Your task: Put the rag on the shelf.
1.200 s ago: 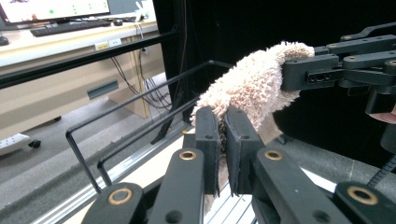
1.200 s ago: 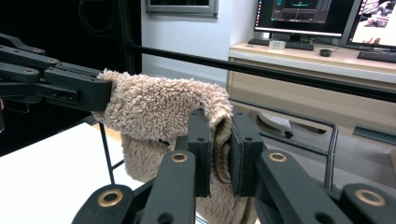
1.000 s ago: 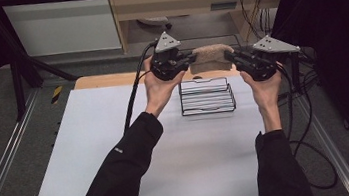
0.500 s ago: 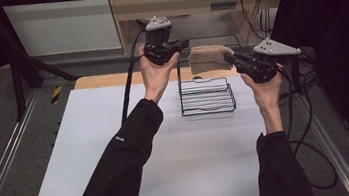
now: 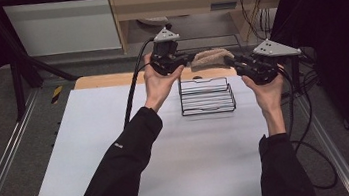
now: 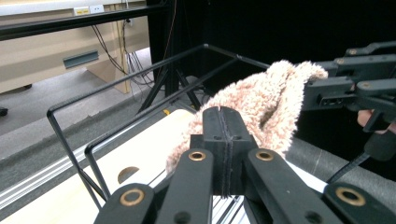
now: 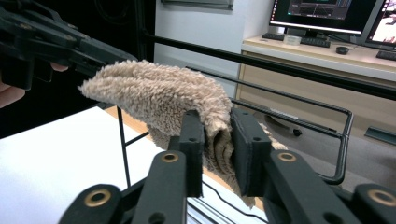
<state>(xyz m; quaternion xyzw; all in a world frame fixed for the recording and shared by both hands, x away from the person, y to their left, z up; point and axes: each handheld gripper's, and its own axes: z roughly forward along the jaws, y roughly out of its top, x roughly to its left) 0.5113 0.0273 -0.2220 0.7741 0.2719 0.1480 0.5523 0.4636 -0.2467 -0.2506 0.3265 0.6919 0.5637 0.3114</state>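
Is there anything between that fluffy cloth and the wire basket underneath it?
Nothing visible. The fluffy cloth hangs in the air between the left gripper and the right gripper, just behind and above the wire basket, whose top is open.

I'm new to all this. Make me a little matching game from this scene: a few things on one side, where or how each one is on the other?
Things:
1. fluffy tan cloth
2. black wire basket
3. left hand-held gripper
4. white table top

States:
A. standing on the table
B. shut on one end of the cloth
C. held in the air above the basket
D. under the basket

Pairs: 1-C, 2-A, 3-B, 4-D
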